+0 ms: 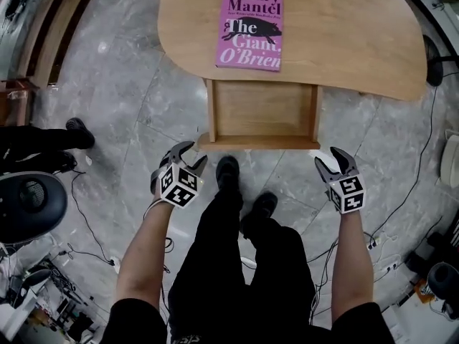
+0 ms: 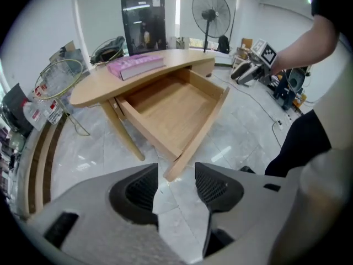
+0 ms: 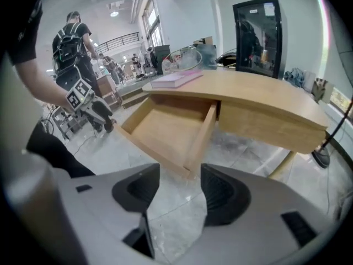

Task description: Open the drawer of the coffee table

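legs in black trousers [image 1: 237, 264] filled the bottom of the head view, with two forearms [image 1: 143, 256] running up on either side toward the drawer [image 1: 262, 110]. the drawer stood well out from under the wooden surface [image 1: 344, 34], already open, empty, its pale base bare. the left claw [image 1: 192, 155] hung just off the drawer's front left corner and the right claw [image 1: 330, 158] just off its front right corner, neither touching the wood. in the left gripper view the left claw [image 2: 176, 173] had its jaws partly parted, with only the floor [image 2: 174, 199] and the drawer's corner beyond them. the right claw [image 3: 181, 173] stood likewise in its own view, part open and holding nothing. a pink book [image 1: 249, 29] lay on the surface behind the drawer, close to the edge above it.

the drawer looked like a stiff, light wooden box, smooth-sided and not fragile. no handle showed, so the top edge of the front panel [image 1: 258, 142], taken near both corners, seemed the sound hold, since a one-sided pull might rack it. its open mouth faced up and its front panel faced the person. its travel ran straight out from under the surface, and the front panel's long axis lay crosswise to that travel.
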### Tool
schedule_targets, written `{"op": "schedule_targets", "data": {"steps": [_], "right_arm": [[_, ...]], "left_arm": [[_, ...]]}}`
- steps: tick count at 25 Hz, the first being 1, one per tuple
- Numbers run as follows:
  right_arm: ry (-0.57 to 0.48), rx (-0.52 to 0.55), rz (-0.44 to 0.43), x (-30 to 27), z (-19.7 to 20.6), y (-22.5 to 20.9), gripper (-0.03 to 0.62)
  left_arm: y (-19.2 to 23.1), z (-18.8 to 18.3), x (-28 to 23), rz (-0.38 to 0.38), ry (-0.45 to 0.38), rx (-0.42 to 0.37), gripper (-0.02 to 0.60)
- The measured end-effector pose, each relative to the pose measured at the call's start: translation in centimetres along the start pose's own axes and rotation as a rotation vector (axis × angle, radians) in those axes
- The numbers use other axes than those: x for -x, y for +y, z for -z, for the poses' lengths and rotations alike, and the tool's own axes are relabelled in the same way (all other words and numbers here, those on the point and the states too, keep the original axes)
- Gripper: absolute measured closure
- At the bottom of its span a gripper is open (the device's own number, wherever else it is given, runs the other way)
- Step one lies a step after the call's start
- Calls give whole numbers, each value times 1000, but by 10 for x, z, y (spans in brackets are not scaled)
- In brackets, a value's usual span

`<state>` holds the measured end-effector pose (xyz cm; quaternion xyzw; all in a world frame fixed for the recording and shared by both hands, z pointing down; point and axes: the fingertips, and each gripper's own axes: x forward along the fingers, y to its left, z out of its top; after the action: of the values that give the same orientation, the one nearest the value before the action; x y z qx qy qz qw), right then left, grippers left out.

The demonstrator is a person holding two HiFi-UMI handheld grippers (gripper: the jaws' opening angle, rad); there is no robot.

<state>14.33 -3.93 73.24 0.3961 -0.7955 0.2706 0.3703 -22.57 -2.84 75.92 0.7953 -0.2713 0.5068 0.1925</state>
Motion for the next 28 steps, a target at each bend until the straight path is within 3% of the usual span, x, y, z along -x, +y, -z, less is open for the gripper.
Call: {"op": "schedule_targets", "data": {"steps": [6, 11, 16, 19, 21, 24, 28], "right_arm": [[-133, -42, -13, 72, -76, 20, 367], [-211, -23, -42, 122, -131, 49, 367], [-288, -50, -83, 166, -177, 82, 370], [-296, -44, -108, 197, -184, 112, 373], [-309, -50, -122, 216, -190, 126, 376], [-329, -45, -123, 243, -198, 126, 380], [-340, -44, -90, 283, -197, 109, 387]], "left_arm": [[-17, -68, 90, -23, -155, 159, 374], [-33, -133, 166, -25, -301, 218, 374], [-38, -186, 235, -69, -383, 131, 410], [-55, -211, 278, -66, -437, 129, 417], [-57, -224, 306, -104, -486, 137, 463], [-53, -240, 340, -168, -543, 147, 493], [-58, -254, 367, -190, -580, 146, 528]]}}
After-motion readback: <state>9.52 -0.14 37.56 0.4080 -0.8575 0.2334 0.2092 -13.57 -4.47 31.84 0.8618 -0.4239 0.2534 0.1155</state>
